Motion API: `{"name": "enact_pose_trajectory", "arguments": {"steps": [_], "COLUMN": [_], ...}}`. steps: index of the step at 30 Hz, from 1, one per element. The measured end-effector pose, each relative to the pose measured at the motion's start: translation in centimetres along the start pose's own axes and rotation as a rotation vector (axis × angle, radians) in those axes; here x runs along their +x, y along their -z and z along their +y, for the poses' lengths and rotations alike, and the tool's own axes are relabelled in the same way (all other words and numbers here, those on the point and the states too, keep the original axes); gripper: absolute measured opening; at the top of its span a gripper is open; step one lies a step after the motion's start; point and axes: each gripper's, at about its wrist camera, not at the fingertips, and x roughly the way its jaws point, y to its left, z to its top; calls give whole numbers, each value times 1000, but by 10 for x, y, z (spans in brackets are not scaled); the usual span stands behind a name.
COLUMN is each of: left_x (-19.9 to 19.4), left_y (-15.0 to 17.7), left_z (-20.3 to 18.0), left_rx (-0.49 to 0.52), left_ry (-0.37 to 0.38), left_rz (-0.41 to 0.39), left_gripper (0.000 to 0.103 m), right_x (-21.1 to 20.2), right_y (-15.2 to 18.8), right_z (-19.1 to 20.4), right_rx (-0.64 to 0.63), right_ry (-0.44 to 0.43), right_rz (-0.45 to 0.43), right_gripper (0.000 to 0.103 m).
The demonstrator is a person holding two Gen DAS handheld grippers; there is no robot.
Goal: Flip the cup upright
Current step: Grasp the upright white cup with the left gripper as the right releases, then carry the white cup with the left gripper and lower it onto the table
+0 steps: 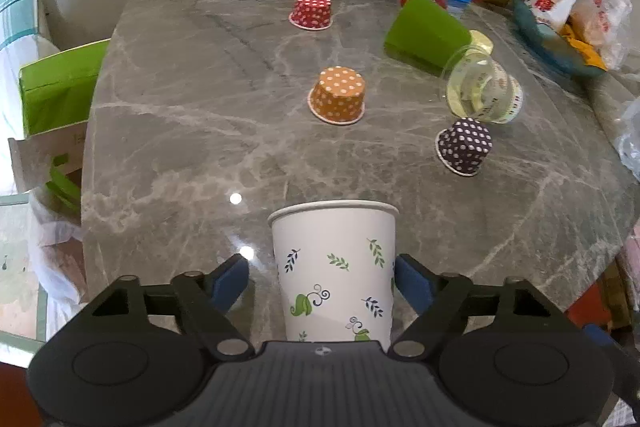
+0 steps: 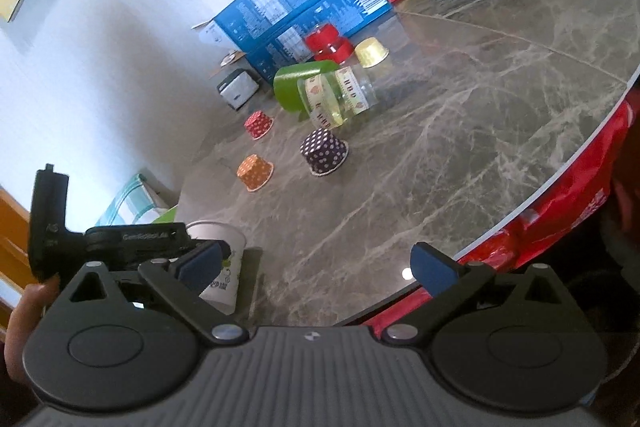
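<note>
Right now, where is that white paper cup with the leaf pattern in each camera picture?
Left wrist: paper cup upright at bottom centre, between the left gripper fingers.
Right wrist: lower left, behind a blue finger pad.
Shared landmark: the orange dotted cup upside down beyond it.

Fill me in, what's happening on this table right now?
A person holds a tool in each hand. The left tool brackets the white leaf-print paper cup, which stands upright, rim up, on the marble table; its fingers are spread, with a gap on at least one side. The right tool hangs open over the table edge, holding nothing. Farther back, the orange dotted cup, red dotted cup and purple dotted cup sit upside down.
</note>
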Motion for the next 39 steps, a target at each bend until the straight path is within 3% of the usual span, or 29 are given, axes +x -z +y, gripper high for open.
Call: {"name": "enact_pose_trajectory", "arguments": {"steps": [3, 8, 12, 16, 23, 26, 32, 36, 39], "left_x": [3, 2, -9, -32, -48, -49, -43, -41, -38], "left_y": [0, 2, 5, 9, 19, 35, 62, 64, 61], "left_z": [0, -7, -10, -15, -25, -30, -32, -31, -26], "left_rx": [-18, 19, 70, 128, 211, 219, 182, 194, 152], "left_ry": [-11, -48, -25, 101, 272, 236, 221, 228, 235], "left_rz": [13, 13, -31, -185, -434, -612, -863, -942, -923], "left_gripper": [67, 65, 64, 64, 65, 64, 64, 64, 64], "right_x": [1, -3, -3, -4, -12, -16, -13, -11, -13], "right_y": [1, 4, 7, 9, 13, 18, 30, 31, 33], "right_z": [-4, -10, -11, -11, -8, -4, -1, -2, -4], "right_rx": [6, 23, 26, 42, 18, -34, -112, -106, -82], "right_ry": [-11, -21, -29, -56, -10, 12, 78, 96, 91], "right_rz": [6, 2, 8, 12, -35, -94, -164, -170, -179], "right_gripper": [102, 102, 102, 102, 102, 102, 102, 102, 102]}}
